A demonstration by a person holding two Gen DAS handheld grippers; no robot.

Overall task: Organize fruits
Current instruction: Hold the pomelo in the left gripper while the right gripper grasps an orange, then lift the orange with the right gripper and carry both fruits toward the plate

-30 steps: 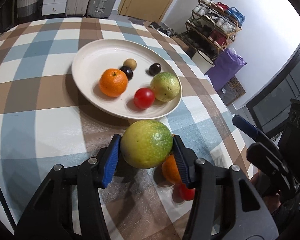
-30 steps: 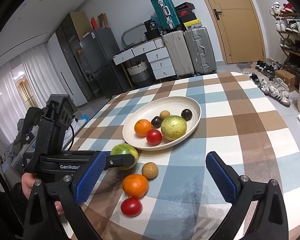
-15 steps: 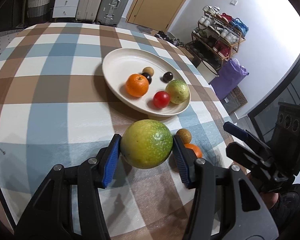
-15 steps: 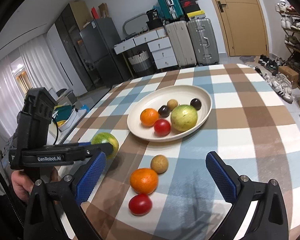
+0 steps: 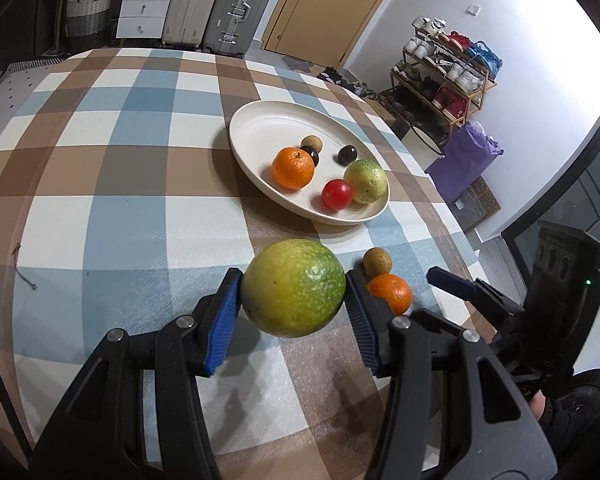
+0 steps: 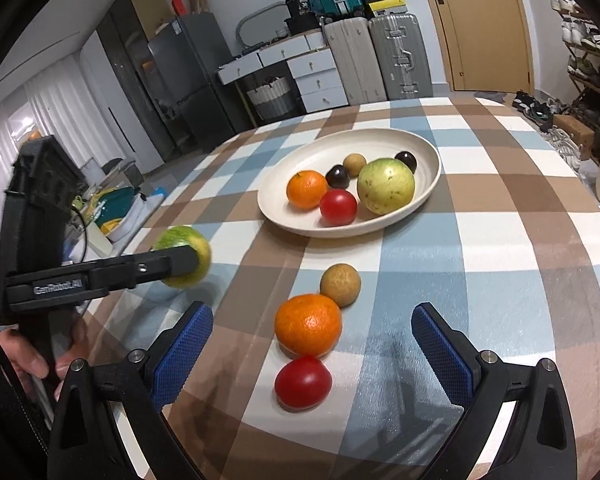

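From the left wrist: left gripper (image 5: 294, 306) pinching a green fruit (image 5: 293, 288) above the table (image 5: 112, 184), short of the plate (image 5: 260, 136) with six fruits already in. From the right wrist: right gripper (image 6: 312, 350) spread wide, empty, over orange (image 6: 308, 325), tomato (image 6: 303, 382) and brown fruit (image 6: 340, 284), not yet plated.

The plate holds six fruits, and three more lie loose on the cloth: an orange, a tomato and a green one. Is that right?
Not quite. The plate does hold six, but the third loose fruit on the cloth, beside the orange and tomato, is small and brown, not green. The right wrist view shows it; the green fruit sits in the left gripper.
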